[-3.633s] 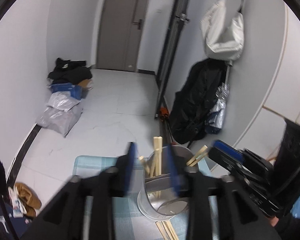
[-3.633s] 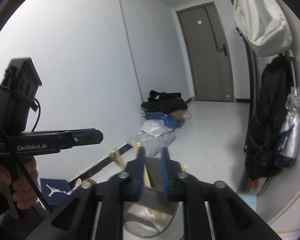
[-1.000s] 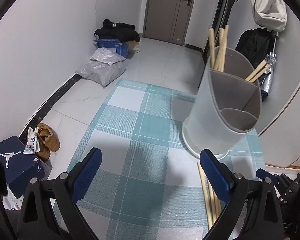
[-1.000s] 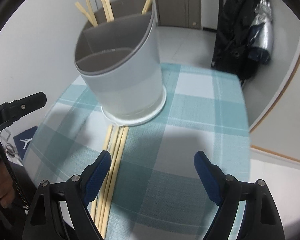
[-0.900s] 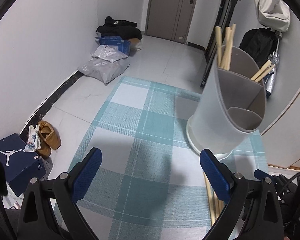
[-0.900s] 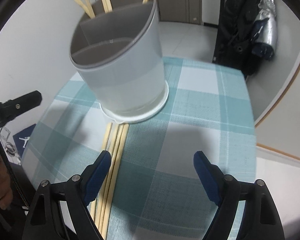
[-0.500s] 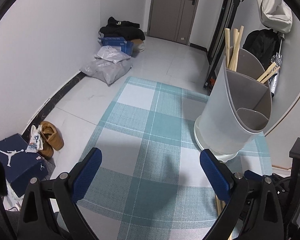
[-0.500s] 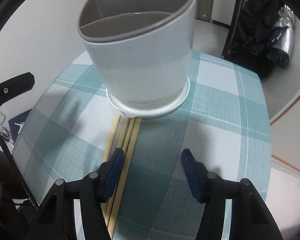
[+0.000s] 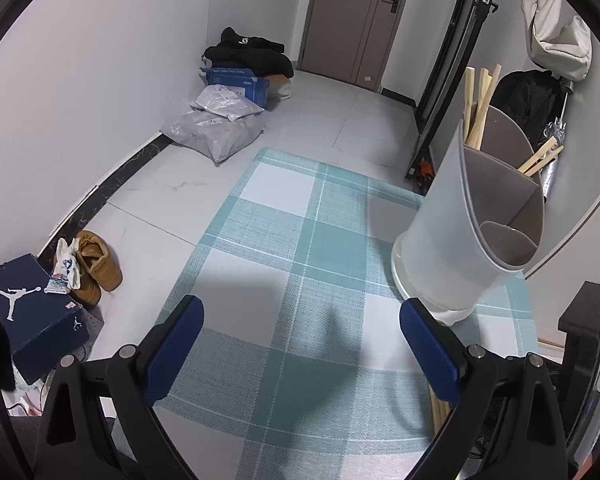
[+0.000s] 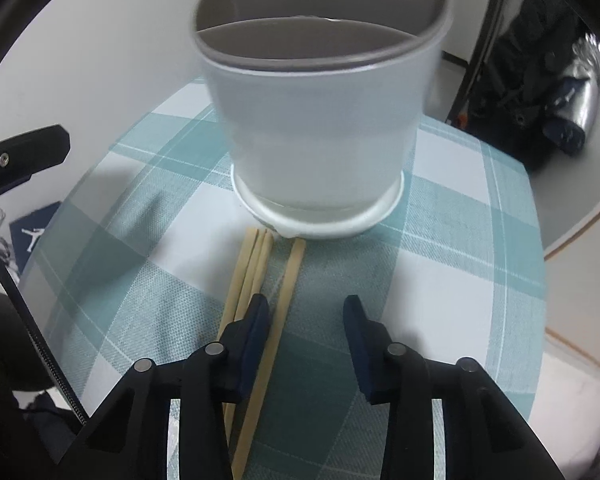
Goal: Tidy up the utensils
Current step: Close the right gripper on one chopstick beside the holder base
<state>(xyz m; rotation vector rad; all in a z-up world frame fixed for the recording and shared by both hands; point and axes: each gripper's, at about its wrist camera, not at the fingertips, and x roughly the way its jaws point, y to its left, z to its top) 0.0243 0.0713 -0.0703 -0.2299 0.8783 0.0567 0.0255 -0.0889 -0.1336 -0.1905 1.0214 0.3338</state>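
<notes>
A white utensil holder (image 10: pixel 320 128) with grey inner compartments stands on the teal checked table mat (image 10: pixel 452 240); it also shows in the left wrist view (image 9: pixel 468 236), with several wooden chopsticks (image 9: pixel 478 100) upright in its far compartments. Several loose chopsticks (image 10: pixel 256 276) lie on the mat in front of the holder. My right gripper (image 10: pixel 306 312) is open and low over the mat; one chopstick (image 10: pixel 284 300) lies between its fingers, the others by its left finger. My left gripper (image 9: pixel 300 336) is wide open and empty, left of the holder.
The mat's edges drop off to a tiled floor. On the floor are a shoe box (image 9: pixel 28 308), brown shoes (image 9: pixel 96 268), plastic bags (image 9: pixel 216 132) and dark clothes. A black bag (image 10: pixel 540 92) hangs to the right. A door (image 9: pixel 364 16) stands behind.
My right gripper has dropped closer to the loose chopsticks and narrowed its opening, now straddling one chopstick. My left gripper has drifted slightly left, still wide open.
</notes>
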